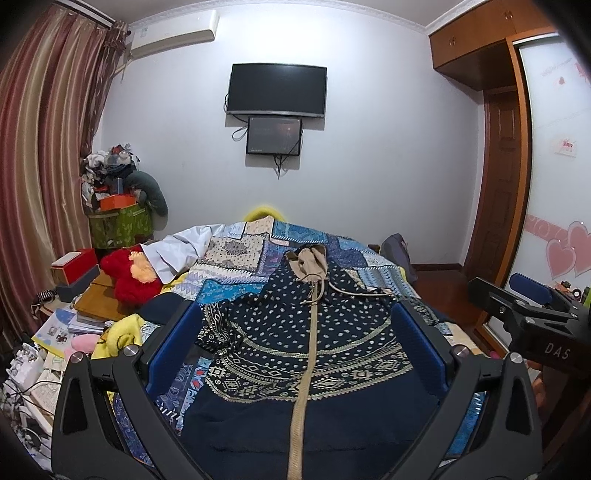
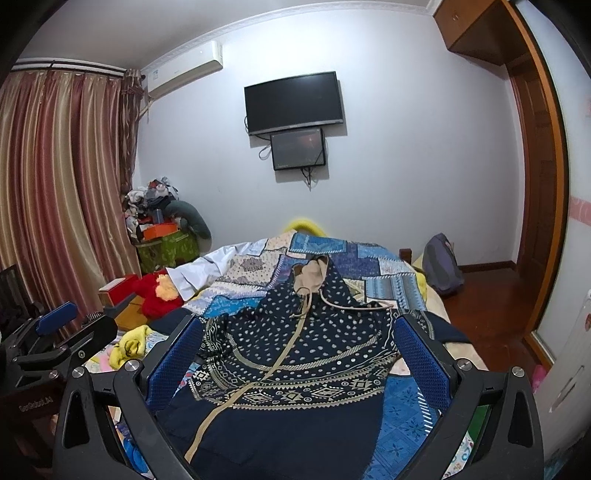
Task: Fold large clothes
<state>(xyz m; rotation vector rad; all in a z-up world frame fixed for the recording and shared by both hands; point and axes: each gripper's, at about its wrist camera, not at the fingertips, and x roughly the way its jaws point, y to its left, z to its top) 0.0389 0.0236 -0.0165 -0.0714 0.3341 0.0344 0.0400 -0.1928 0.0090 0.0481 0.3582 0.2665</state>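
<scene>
Looking like the start tbh: hoodie (image 1: 306, 332) lies flat on bed (image 1: 236, 251), not folded yet. Left gripper (image 1: 295, 354) & right gripper (image 2: 299, 358) hover above it, fingers wide open, holding nothing. Next imo: grab a side, fold inward.

A lived-in home bedroom.
A bed (image 1: 236, 258) with a patchwork quilt faces a wall-mounted television (image 1: 276, 90); striped curtains (image 1: 44, 155), an air conditioner (image 1: 171, 35) and a wooden wardrobe (image 1: 491, 40) surround it.
</scene>
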